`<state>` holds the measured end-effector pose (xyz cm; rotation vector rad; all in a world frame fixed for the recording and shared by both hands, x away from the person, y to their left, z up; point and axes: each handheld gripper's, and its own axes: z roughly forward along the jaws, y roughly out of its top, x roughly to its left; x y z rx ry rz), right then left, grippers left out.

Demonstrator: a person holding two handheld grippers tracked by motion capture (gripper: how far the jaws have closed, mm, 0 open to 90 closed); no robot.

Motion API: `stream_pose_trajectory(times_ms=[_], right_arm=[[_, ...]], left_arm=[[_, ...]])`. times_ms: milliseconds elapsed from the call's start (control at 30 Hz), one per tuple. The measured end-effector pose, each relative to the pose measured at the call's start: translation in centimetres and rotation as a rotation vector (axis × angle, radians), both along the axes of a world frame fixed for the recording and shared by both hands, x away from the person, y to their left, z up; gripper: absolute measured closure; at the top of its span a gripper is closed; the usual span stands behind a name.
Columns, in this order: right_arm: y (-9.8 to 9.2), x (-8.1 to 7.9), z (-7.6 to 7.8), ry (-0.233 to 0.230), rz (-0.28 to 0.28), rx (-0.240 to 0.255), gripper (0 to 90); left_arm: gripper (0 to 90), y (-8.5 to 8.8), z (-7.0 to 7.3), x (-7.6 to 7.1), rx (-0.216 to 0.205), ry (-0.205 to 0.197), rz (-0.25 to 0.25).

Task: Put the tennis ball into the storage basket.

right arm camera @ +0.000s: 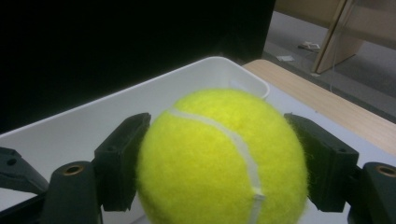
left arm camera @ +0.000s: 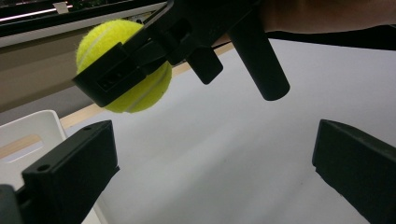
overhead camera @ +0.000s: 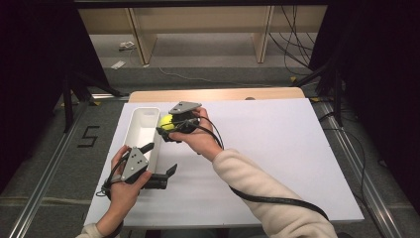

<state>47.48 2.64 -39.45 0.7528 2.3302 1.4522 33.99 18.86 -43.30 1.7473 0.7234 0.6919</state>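
Observation:
A yellow tennis ball is clamped between the black jaws of my right gripper, which holds it in the air just at the right rim of a long white bin. My left gripper sits lower on the white table, near the bin's front right corner, jaws spread wide with nothing between them. In the left gripper view the right gripper and ball hang above and ahead of it.
The white board covers the table, with a wooden strip along its far edge. Wooden shelving legs and cables lie on the floor beyond. Metal rails run along both sides of the table.

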Motion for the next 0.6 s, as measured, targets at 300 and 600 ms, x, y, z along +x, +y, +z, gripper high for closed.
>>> stream_pose_trajectory(times_ms=[300, 600], right_arm=[[0.55, 0.16, 0.23, 0.0, 0.004, -0.002, 26.6], [1.02, 0.34, 0.09, 0.001, 0.011, -0.009, 26.6]], left_arm=[[0.0, -0.02, -0.01, -0.01, -0.001, 0.001, -0.002], [0.0, -0.02, -0.03, -0.01, 0.0, 0.001, -0.001]])
